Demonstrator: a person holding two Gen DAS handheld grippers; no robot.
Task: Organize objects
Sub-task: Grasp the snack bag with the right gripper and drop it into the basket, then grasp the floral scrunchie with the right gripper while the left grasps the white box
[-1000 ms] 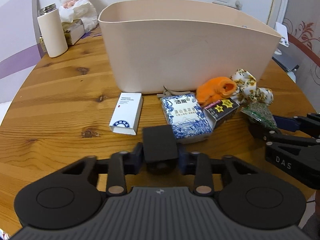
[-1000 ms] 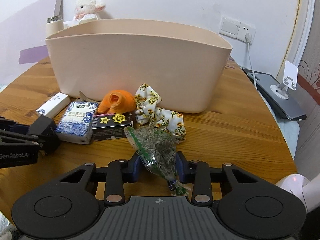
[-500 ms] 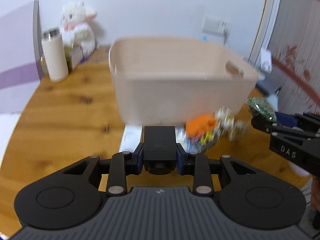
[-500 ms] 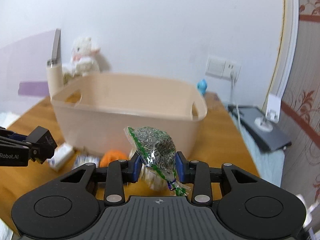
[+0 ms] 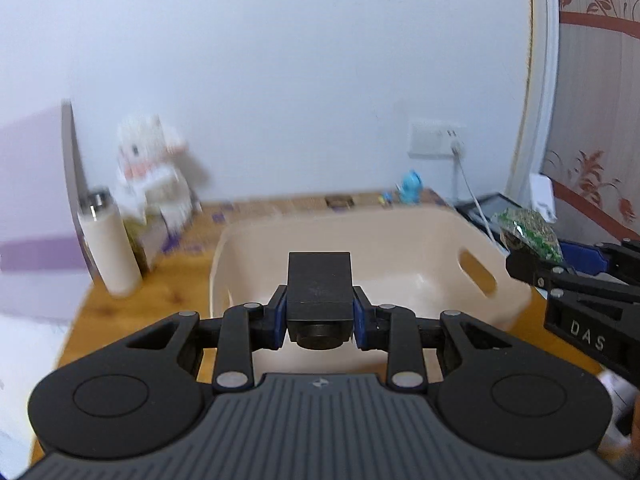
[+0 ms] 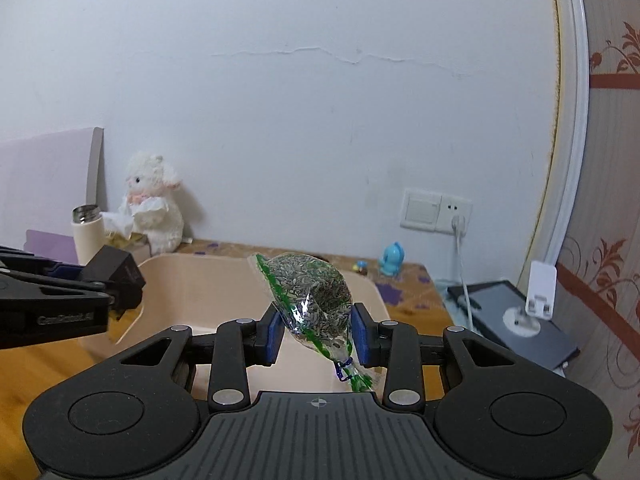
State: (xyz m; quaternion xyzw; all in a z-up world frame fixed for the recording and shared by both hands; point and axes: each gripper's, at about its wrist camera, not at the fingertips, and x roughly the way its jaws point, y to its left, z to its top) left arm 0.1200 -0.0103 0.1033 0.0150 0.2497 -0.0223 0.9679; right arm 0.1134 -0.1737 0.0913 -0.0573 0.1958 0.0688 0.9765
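My left gripper (image 5: 320, 316) is shut on a black box (image 5: 319, 286), held up over the near rim of the beige bin (image 5: 400, 240). My right gripper (image 6: 316, 334) is shut on a clear green-striped bag of seeds (image 6: 312, 296), also raised above the bin (image 6: 200, 280). In the left wrist view the right gripper (image 5: 536, 258) with the seed bag (image 5: 528, 232) hangs at the bin's right end. In the right wrist view the left gripper (image 6: 120, 284) with the black box (image 6: 116, 270) hovers over the bin's left end. The bin's inside looks bare where it shows.
On the wooden table (image 5: 132, 308) behind the bin stand a cream bottle (image 5: 108, 244), a white plush lamb (image 6: 154, 204) and a small blue figure (image 6: 392, 258). A tablet (image 6: 516, 320) and a white stand (image 6: 538, 292) sit at the right, below a wall socket (image 6: 436, 210).
Both grippers have risen from table level to above the bin's rim, carrying the black box and the seed bag. The loose items in front of the bin have dropped out of view.
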